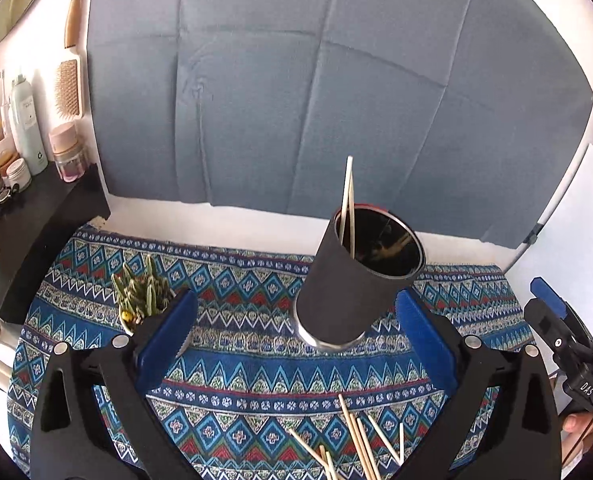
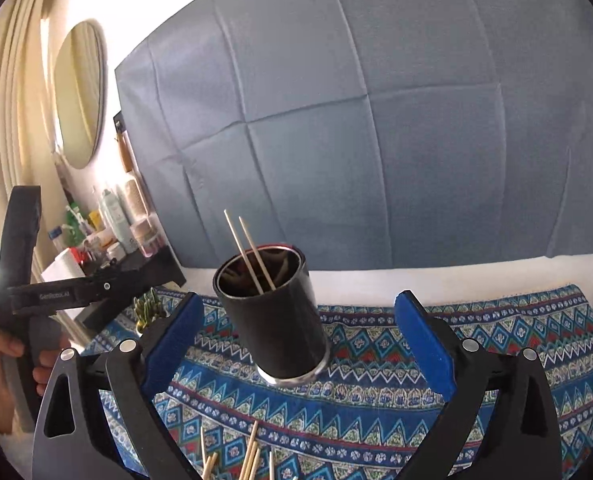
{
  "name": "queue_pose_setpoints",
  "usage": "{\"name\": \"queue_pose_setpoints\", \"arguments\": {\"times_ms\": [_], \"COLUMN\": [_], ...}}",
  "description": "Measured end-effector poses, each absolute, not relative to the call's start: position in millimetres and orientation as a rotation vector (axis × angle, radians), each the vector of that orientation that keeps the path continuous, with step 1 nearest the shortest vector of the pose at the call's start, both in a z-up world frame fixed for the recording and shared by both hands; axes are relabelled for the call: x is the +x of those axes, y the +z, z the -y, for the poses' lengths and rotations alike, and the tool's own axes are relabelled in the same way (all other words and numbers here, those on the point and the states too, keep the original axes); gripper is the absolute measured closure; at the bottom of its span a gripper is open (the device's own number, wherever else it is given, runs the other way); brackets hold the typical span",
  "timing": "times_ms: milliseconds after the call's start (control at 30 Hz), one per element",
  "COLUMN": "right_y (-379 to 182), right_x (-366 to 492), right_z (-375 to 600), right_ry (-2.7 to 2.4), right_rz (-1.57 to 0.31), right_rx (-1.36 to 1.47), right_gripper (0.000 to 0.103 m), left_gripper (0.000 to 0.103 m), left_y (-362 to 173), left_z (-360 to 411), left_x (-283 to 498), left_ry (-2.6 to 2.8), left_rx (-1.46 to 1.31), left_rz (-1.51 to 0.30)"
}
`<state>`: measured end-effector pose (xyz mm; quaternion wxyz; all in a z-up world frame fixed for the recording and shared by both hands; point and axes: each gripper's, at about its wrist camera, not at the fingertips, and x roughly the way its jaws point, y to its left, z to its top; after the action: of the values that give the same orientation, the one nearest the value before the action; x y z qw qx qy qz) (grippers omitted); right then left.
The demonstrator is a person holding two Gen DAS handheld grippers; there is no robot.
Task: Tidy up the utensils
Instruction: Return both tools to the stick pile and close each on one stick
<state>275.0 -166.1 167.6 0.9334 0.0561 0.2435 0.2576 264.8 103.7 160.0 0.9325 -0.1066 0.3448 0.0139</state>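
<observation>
Left wrist view: cup point(image 1: 356, 276) upright on tabletop point(image 1: 232, 396), two sticks point(image 1: 349, 200) inside, loose sticks point(image 1: 356, 440) nearer than cup. Both tools point(image 1: 296, 332) point(image 2: 296, 340) apart, empty; best pinching one stick mid-length, then lowering tip-first into cup.

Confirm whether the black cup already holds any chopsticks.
Yes: two chopsticks stand inside the black cup, sticking out above its rim, while more chopsticks lie on the cloth.

The loose chopsticks point(image 1: 358, 440) at the bench's near edge run out of both views' bottom edges. The cup point(image 2: 272, 312) hides the lower ends of the two chopsticks point(image 2: 252, 252) inside it, and the shelf bottles point(image 2: 112, 224) are too small to read.
</observation>
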Motion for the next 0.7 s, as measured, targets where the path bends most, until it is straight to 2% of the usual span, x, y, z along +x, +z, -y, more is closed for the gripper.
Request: {"name": "queue_pose_setpoints", "arguments": {"times_ms": [333, 700], "right_y": [123, 49], "right_x": [254, 244], "right_z": [174, 168], "right_ry": [0.5, 0.485], "right_rz": [-0.637, -0.864], "right_rx": [0.041, -0.025], "right_gripper": [0.011, 0.011], "left_gripper": [0.006, 0.006], "left_y": [106, 39], "left_z": [-88, -76], "left_x": [238, 221], "left_ry": [0.081, 0.02], "left_rx": [-0.033, -0.054], "left_rz": [-0.82, -0.989]}}
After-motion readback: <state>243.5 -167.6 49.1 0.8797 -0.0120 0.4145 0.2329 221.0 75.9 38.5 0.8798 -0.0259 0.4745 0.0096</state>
